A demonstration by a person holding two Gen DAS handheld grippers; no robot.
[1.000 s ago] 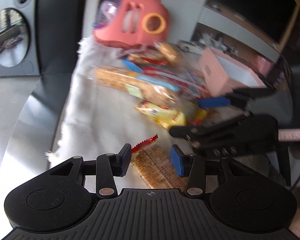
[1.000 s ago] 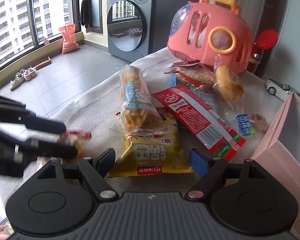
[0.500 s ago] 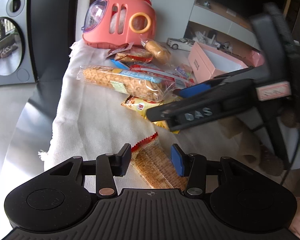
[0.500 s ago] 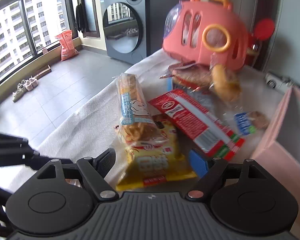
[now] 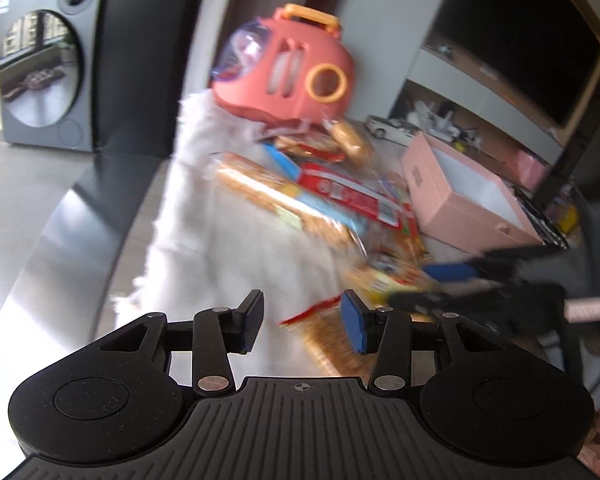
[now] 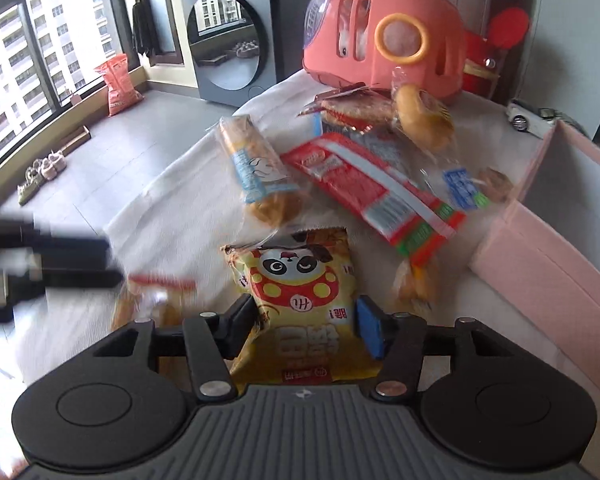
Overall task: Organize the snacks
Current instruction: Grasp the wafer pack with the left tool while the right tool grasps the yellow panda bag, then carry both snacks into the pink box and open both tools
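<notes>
Snack packets lie in a heap on a white cloth [image 6: 172, 216]. My right gripper [image 6: 306, 326] is open, its jaws on either side of a yellow panda snack bag [image 6: 300, 292]. My left gripper [image 5: 302, 326] is open; a wafer packet with a red end [image 5: 324, 332] lies just ahead between its jaws, toward the right finger. The same packet shows blurred in the right wrist view [image 6: 156, 296]. Beyond lie a long biscuit pack [image 6: 260, 172], a red wrapper [image 6: 372, 188] and round pastries [image 6: 422, 116]. An open pink box [image 5: 464, 196] stands at the right.
A pink toy carrier with an orange handle [image 6: 384, 36] stands at the far end of the cloth. A white toy car [image 6: 528, 116] sits behind the box. The dark table edge [image 5: 72, 220] curves on the left, with the floor and a washing machine [image 5: 40, 68] beyond.
My right gripper has moved down and forward over the yellow bag. My left gripper has shifted, so the wafer packet now sits nearer its right finger. Both views are motion-blurred.
</notes>
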